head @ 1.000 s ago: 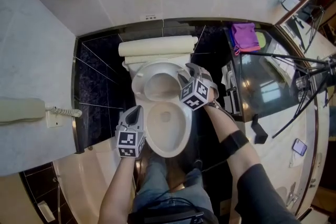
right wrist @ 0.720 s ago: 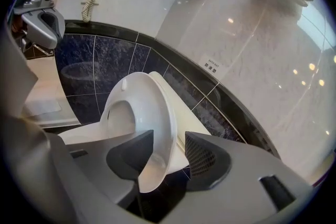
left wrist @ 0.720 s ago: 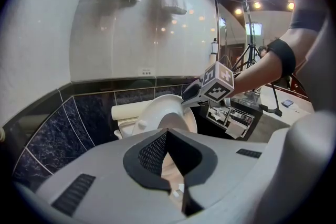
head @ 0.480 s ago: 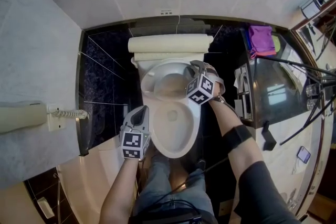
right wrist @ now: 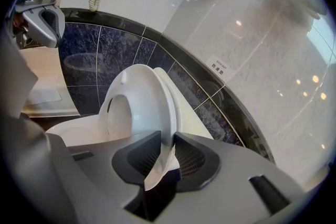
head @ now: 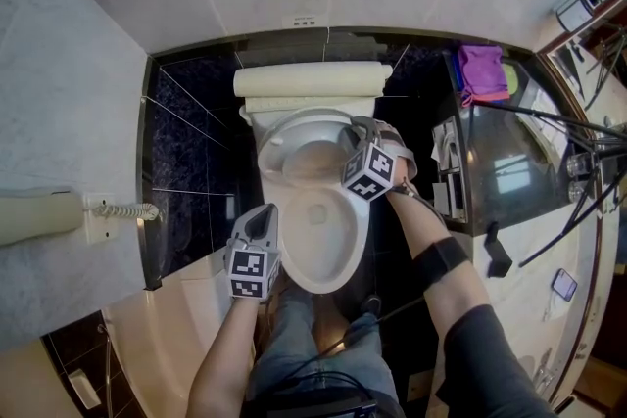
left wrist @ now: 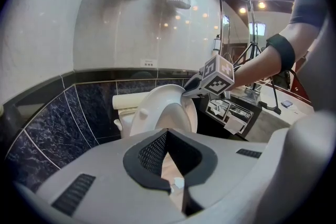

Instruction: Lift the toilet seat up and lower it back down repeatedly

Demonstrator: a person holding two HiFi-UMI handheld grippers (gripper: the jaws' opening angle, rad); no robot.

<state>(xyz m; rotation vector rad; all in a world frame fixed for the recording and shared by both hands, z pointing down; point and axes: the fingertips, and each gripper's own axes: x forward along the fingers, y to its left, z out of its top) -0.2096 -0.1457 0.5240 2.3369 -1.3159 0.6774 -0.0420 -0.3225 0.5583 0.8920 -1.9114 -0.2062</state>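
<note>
My right claw has just squeezed shut on the edge of the toilet seat, tipped up over the bowl. My left claw is closed, holding nothing.

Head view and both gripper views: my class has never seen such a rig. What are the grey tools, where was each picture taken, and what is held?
A person holds a grey two-jaw gripper in each hand. One camera looks down from the head; one rides on each gripper. The right gripper has just closed its jaws on the rim of the white plastic toilet seat, tilted up over the white ceramic bowl. The left gripper is shut, empty, beside the bowl.
</note>
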